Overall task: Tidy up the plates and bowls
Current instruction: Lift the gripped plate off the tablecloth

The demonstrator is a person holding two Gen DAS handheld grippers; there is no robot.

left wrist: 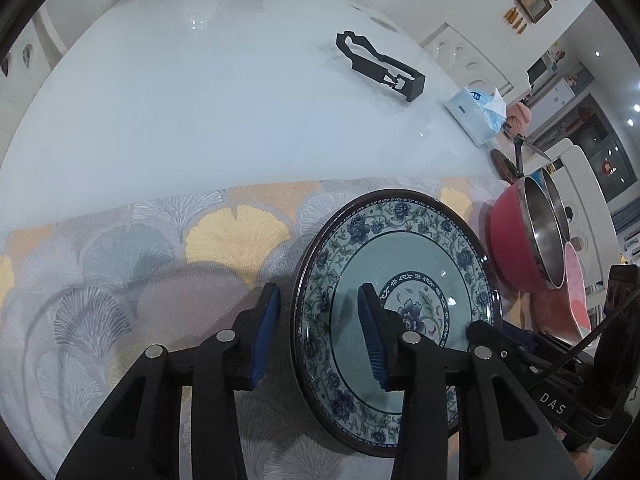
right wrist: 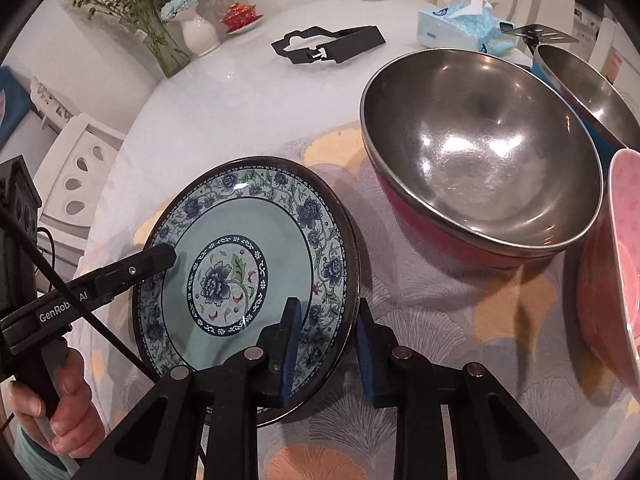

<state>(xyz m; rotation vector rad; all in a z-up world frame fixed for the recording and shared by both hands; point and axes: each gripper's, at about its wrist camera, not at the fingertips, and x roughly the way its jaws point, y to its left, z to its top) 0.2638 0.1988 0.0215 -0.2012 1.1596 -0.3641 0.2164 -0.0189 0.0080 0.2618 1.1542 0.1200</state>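
Plate (right wrist: 256,248), blue floral with a dark rim, lies at lower centre of the right wrist view on a patterned cloth (left wrist: 132,256), left of a red-sided steel bowl (right wrist: 480,152); a second steel bowl (right wrist: 592,92) sits at upper right and a pink bowl (right wrist: 628,272) at the right edge. Right gripper (right wrist: 328,344) straddles the plate's near right rim, one blue pad over the inner face, the other outside the rim, jaws narrowed about the edge though firm contact cannot be confirmed. Left gripper (left wrist: 316,332) straddles the opposite rim in the left wrist view, one finger inside the plate, a clear gap remaining at the outer pad, so it is not yet gripping. Judged step: seizing the plate by both edges; to do this well, seat both pads squarely on the rim before lifting, raise both sides together to keep the plate level, and steer clear of the red bowl.
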